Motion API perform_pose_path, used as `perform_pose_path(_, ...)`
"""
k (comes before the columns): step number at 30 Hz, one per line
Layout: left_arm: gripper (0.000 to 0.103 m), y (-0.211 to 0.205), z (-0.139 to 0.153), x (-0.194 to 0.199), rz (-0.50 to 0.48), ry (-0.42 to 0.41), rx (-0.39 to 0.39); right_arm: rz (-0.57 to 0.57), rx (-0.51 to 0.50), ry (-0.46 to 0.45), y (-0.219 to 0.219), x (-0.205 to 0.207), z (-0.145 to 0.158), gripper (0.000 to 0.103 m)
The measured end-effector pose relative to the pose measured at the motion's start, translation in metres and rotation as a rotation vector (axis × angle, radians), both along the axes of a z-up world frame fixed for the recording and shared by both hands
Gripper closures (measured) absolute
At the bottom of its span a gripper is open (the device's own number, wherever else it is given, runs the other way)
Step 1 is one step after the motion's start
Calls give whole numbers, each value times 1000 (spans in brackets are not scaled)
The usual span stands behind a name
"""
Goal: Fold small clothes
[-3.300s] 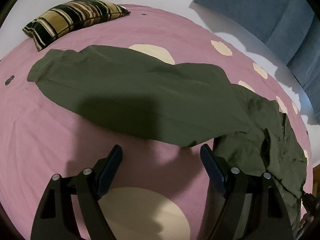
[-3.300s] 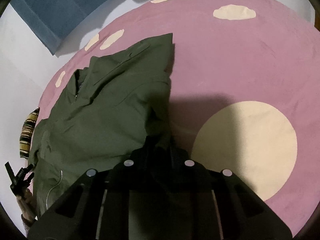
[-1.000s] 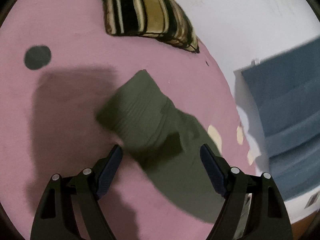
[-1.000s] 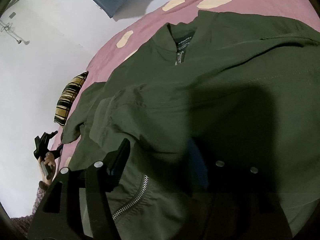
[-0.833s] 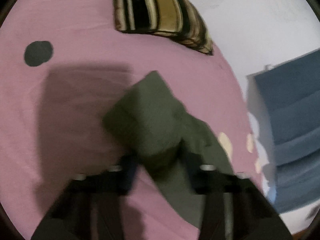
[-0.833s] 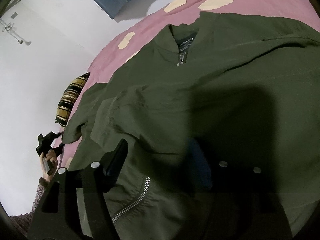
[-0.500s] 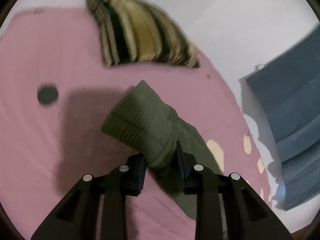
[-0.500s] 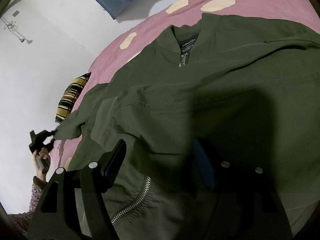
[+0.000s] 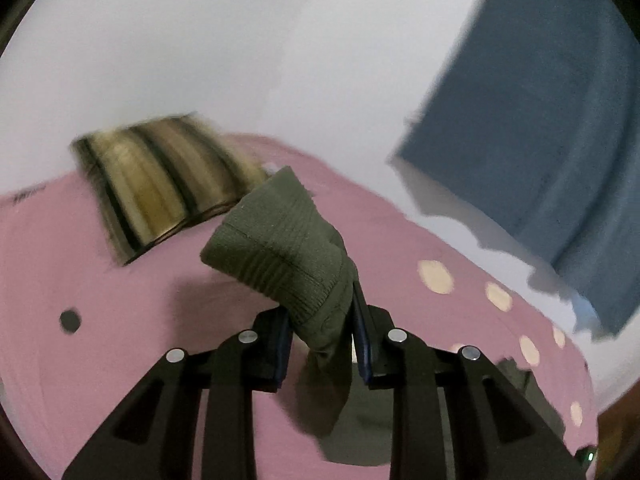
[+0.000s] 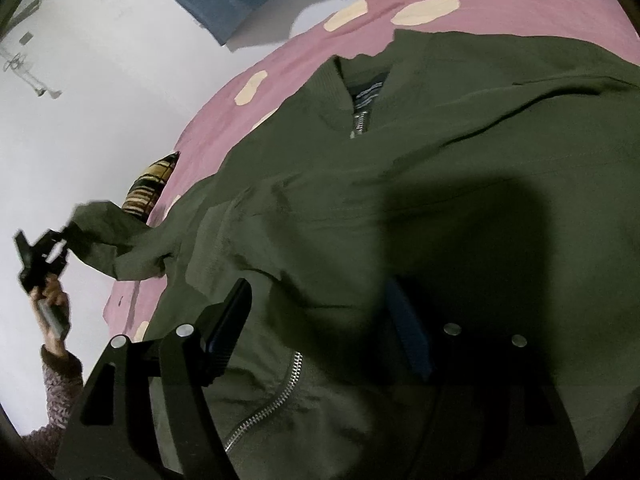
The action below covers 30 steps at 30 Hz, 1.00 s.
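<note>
At the bottom of the left wrist view, the left gripper [image 9: 320, 344] has its two fingers pinched onto the ribbed cuff [image 9: 280, 252] of the olive jacket's sleeve; the cuff stands up out of the jaws toward the centre of the frame, and the rest of the sleeve droops below them. Beneath lies the pink dotted bedspread [image 9: 80, 360], and beyond the cuff, at middle left, a blurred striped pillow [image 9: 160, 184]. A blue cloth [image 9: 540, 128] hangs against the white wall at upper right.

In the right wrist view, the right gripper [image 10: 324, 332] hovers low over the jacket [image 10: 440, 168] with its fingers spread apart, holding nothing. The jacket fills most of the frame, zipper at the bottom centre and collar near the top. At the left edge, the raised sleeve leads to the other gripper.
</note>
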<state>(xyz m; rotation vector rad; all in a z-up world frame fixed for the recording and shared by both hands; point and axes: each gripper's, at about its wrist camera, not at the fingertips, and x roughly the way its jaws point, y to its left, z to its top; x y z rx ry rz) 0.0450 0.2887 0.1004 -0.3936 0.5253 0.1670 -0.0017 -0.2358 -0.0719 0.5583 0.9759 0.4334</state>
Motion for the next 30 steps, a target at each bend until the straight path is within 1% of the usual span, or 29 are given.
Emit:
perform_pose_path(2,76,-34,12,5,-65,-5,20,-15,-14,-5,-4,-5,4,33)
perform_pose_path(6,76,-120,30,15,-221,-16,57,-34,-16,-20,-16,-17,16,33)
perform_pose_path(10,76,-201,35,23,-346,-32,110,-60,-17,-45,-33,-33,29,33)
perform_pose_path(13,76,-258,30,26,-439,-25,109,-84,-12,-61,-50,-47,37,33)
perform_pose_path(14,76,-281,27,26,-476,-20,114,-95,-12,-66,-58,-52,39,33)
perform_pose_path(17,76,-326,14,20,-532,-17,157,-125,-7,-68,-75,-61,41,33)
perform_pose_path(20,76,-375,-8,14,-595,4,199,-154,9,-63,-91,-68,38,33)
perform_pose_path(23,76,-405,-32,14,-630,48,218,-174,20,-54,-100,-73,33,32)
perform_pose_path(25,76,-423,-56,17,-654,102,224,-185,29,-46,-104,-74,29,32)
perform_pose_path(29,75,-443,-87,21,-683,163,243,-198,37,-39,-109,-74,26,32)
perform_pose_path(30,72,-450,-96,20,-692,173,258,-201,39,-38,-109,-75,26,32)
